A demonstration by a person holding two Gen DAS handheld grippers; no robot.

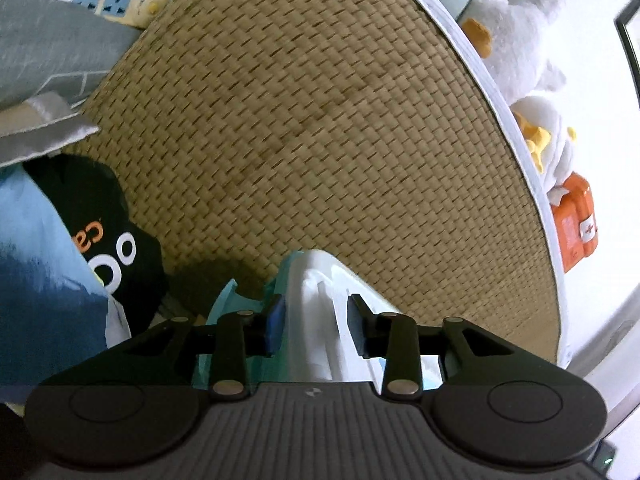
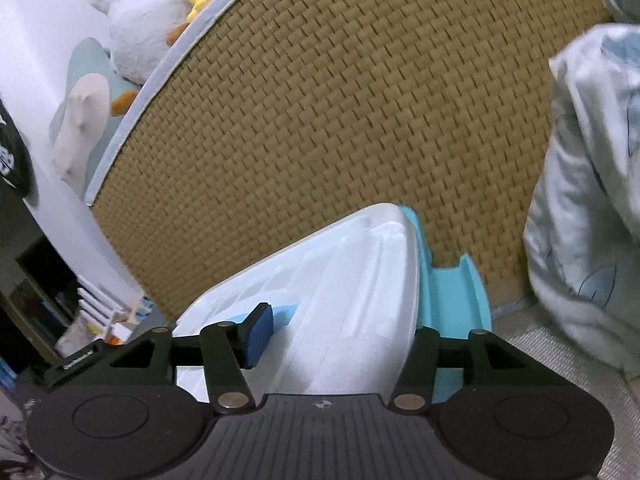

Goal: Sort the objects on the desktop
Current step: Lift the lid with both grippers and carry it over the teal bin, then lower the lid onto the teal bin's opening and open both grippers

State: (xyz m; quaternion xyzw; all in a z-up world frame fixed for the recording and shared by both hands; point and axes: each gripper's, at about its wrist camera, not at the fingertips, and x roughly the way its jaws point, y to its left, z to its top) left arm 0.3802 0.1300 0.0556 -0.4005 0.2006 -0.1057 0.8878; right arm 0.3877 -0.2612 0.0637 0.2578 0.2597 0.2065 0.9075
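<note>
A woven mat (image 1: 320, 120) fills both views, plush ducks (image 1: 520, 40) along its edge. A white-and-teal plastic container (image 2: 340, 272) sits at its near end. The left gripper (image 1: 316, 320) pinches narrowly on the container's white edge; the right gripper (image 2: 336, 332) stands half-wide around it, pads apart.

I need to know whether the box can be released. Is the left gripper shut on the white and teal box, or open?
Shut on it: the left gripper has both pads against the white and teal box.
</note>
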